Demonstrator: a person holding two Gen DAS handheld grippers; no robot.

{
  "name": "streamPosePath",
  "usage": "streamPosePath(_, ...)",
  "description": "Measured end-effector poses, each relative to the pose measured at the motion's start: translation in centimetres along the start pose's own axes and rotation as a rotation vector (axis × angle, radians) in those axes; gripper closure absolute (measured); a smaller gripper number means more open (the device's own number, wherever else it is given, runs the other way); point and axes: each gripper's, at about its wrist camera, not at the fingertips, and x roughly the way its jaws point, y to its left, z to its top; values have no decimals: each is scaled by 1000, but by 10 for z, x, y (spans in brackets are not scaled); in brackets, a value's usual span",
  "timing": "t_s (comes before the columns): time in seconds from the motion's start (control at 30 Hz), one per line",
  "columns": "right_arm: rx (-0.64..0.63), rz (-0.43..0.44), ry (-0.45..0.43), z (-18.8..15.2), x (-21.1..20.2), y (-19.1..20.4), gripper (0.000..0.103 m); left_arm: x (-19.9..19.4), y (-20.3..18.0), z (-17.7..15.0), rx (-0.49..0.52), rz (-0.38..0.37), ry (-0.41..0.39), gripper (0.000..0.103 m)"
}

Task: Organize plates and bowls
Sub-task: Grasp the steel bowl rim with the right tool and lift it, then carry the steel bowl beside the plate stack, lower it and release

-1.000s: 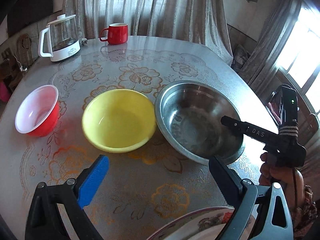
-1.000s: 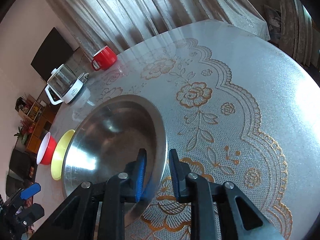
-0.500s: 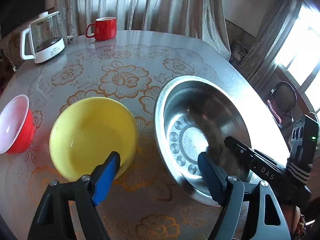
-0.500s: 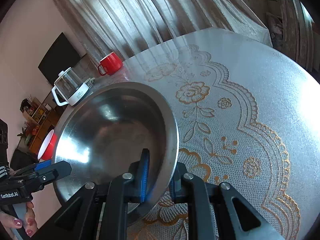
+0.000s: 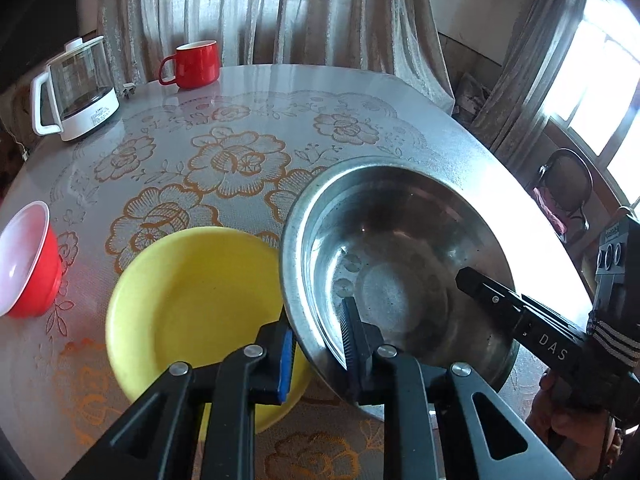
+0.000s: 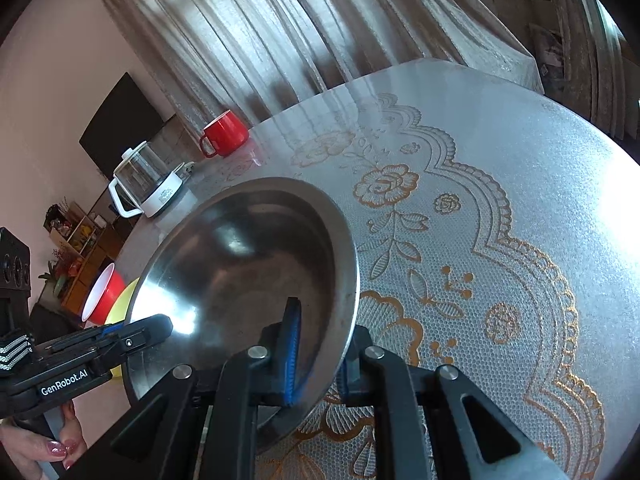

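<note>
A large steel bowl [image 5: 396, 264] is tilted and lifted above the table, its left edge over the yellow bowl [image 5: 192, 300]. My left gripper [image 5: 320, 344] is shut on the steel bowl's near-left rim. My right gripper [image 6: 320, 356] is shut on its opposite rim; the steel bowl [image 6: 244, 276] fills the right wrist view. A red bowl with a white inside [image 5: 24, 260] sits at the far left. The red bowl [image 6: 102, 296] and yellow bowl [image 6: 126, 296] peek out behind the steel one.
A round table with a floral lace cover [image 5: 240, 152] holds a red mug [image 5: 196, 64] and a glass kettle [image 5: 76, 88] at the back. Curtains hang behind. The table's right part [image 6: 500, 208] shows only the cloth.
My left gripper moved in and shut on the steel bowl's rim. Both grippers have raised and tilted the steel bowl, and it has shifted left over the yellow bowl's edge.
</note>
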Motion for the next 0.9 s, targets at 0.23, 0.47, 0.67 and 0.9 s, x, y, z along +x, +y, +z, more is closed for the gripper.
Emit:
streamPosePath(0.23,-47,-25,-44,-8,-16,13,89,-13,-1,-9,-6,-27,-3,83)
streamPosePath(0.47,-49,-38,-60,-15,-36,22,89,-39,-9,-15,30,-38,-55,83)
streamPosePath(0.67,-55,-41,-100,-18,-67,36,89,-76,-12,-23,44,-64,-125,83)
streamPosePath(0.9,-94,-24,-140,-29,-102,65,89,-123,-2,-47,28,-60,-202,82)
